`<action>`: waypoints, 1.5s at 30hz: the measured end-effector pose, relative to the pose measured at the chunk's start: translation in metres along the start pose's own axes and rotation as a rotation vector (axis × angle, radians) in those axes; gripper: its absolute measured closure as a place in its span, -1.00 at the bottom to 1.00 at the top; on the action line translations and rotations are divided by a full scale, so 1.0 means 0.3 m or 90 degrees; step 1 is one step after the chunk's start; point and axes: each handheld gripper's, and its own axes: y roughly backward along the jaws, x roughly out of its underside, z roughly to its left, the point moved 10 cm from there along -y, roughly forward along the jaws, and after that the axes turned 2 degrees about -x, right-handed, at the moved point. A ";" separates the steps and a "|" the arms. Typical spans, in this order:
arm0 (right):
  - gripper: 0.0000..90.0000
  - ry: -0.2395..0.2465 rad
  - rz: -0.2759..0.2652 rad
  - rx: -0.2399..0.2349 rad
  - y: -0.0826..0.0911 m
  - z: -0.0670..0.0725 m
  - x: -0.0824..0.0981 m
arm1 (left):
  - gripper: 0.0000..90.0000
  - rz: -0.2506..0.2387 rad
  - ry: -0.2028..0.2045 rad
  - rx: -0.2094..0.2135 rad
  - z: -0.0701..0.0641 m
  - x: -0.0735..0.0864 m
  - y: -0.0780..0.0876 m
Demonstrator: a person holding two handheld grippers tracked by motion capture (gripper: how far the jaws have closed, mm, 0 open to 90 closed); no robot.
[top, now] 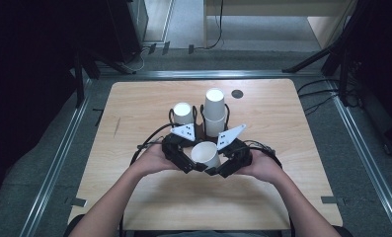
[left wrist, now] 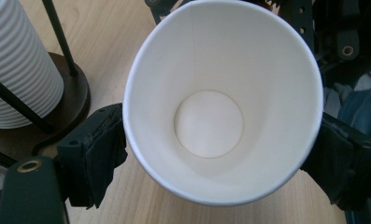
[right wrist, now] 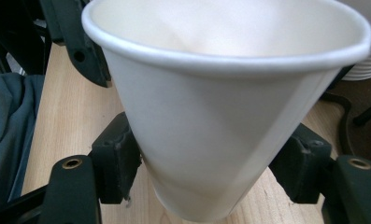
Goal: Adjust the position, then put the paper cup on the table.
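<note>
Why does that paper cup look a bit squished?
The paper cup is held between both hand-held grippers near the table's front. Its wall shows a crease and its rim looks slightly oval, so the pads seem to press it in. Nothing spilled.

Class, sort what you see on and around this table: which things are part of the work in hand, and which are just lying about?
In the work:
- single paper cup
- left gripper
- right gripper
- two stacks of cups in their wire holders

Lying about:
- dark round disc near the table's far edge
- cables on the floor
</note>
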 end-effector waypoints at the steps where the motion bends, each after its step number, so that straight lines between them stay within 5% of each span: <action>1: -0.30 -0.003 -0.003 0.001 0.002 0.000 -0.002 | -0.69 -0.007 0.003 0.002 -0.002 -0.003 -0.002; 11: -0.30 -0.006 -0.007 -0.008 0.008 0.005 -0.003 | -0.65 -0.056 0.018 -0.003 -0.009 -0.028 -0.015; 16: -0.30 -0.012 -0.016 -0.016 0.012 0.008 -0.010 | -0.63 -0.075 0.037 0.016 -0.012 -0.036 -0.018; 30: -0.41 -0.031 -0.013 -0.016 0.008 0.004 -0.009 | -0.42 -0.051 0.013 -0.005 -0.005 -0.030 -0.001; 45: -0.55 -0.049 0.005 0.047 0.029 -0.030 0.029 | -0.42 -0.011 0.058 -0.032 0.062 0.023 0.055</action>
